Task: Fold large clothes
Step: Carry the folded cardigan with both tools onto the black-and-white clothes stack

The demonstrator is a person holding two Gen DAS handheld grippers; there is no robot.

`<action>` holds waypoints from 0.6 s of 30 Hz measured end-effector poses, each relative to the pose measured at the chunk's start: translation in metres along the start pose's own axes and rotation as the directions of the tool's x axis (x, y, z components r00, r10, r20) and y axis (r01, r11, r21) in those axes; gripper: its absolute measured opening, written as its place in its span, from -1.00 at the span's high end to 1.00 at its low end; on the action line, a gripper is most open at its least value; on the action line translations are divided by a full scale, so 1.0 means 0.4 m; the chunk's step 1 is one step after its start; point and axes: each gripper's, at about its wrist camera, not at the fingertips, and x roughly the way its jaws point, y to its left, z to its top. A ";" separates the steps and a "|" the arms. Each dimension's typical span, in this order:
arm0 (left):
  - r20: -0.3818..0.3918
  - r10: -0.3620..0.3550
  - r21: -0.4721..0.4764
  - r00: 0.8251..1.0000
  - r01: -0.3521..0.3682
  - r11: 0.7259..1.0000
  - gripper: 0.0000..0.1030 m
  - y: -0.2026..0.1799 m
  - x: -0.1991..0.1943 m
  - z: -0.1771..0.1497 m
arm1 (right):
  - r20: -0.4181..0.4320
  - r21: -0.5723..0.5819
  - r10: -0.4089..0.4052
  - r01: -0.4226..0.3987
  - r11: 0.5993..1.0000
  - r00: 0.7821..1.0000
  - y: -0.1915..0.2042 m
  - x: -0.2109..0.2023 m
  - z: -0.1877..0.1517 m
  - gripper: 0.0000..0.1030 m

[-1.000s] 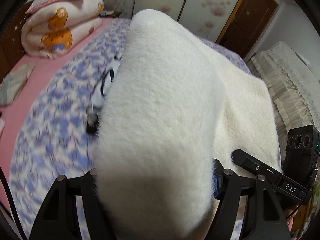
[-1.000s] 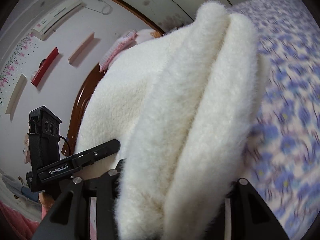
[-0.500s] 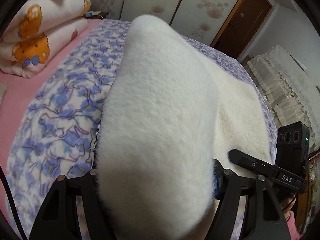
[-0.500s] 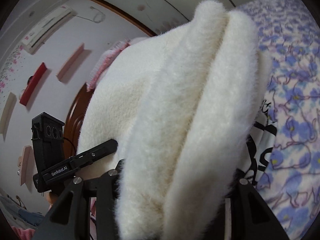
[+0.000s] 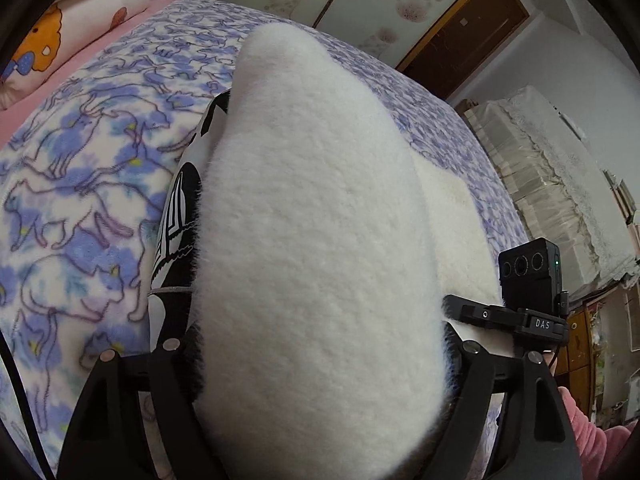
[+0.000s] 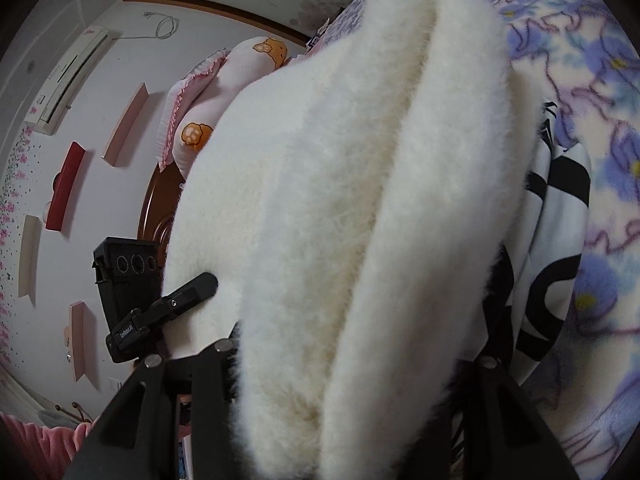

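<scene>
Since the earlier frames, the fluffy white garment (image 5: 312, 248) had been brought down close over the purple cat-print blanket (image 5: 80, 184), and more of its black-and-white printed side (image 5: 176, 208) had come into view along the lower edge. Thick folds of the garment filled the space between the fingers of both grippers and hid their tips. The left gripper (image 5: 320, 364) was seen with its jaws opening, the fleece still bulging between them; whether the pads were still pressing on it could not be told. The right gripper (image 6: 352, 364) was closed on a doubled fold of the same garment (image 6: 360, 200), the printed layer (image 6: 552, 280) hanging beneath it, just above the blanket (image 6: 600, 80). Beyond the garment, a folded quilt with orange bears (image 5: 44, 36) was seen lying at the far end of the bed, on a pink sheet (image 5: 24, 116). A brown door (image 5: 464, 40) and a lace-covered piece of furniture (image 5: 560, 184) were visible to the right, and an air conditioner (image 6: 64, 76) was mounted on the wall.
</scene>
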 end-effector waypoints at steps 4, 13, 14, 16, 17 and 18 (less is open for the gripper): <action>-0.012 0.024 -0.005 1.000 -0.024 1.000 -0.58 -0.010 -0.005 -0.001 | -0.031 0.018 -0.015 0.016 1.000 0.999 0.044 0.015 0.002 0.05; 0.017 0.318 0.061 0.948 -0.319 0.946 -0.59 -0.129 -0.123 -0.036 | 0.073 -0.052 -0.300 0.304 0.951 0.951 0.150 -0.207 -0.081 -0.11; 0.021 0.363 0.072 0.932 -0.363 0.929 -0.59 -0.143 -0.133 -0.042 | 0.109 -0.062 -0.350 0.357 0.932 0.931 0.169 -0.229 -0.095 -0.11; 0.025 0.441 0.099 0.897 -0.442 0.892 -0.59 -0.172 -0.151 -0.056 | 0.157 -0.081 -0.424 0.440 0.895 0.892 0.192 -0.267 -0.130 -0.11; 0.022 0.483 0.112 0.875 -0.482 0.869 -0.59 -0.190 -0.157 -0.063 | 0.161 -0.101 -0.443 0.461 0.881 0.882 0.198 -0.276 -0.148 -0.10; 0.014 0.512 0.124 0.859 -0.510 0.851 -0.59 -0.198 -0.158 -0.066 | 0.165 -0.125 -0.455 0.476 0.870 0.875 0.211 -0.274 -0.160 -0.10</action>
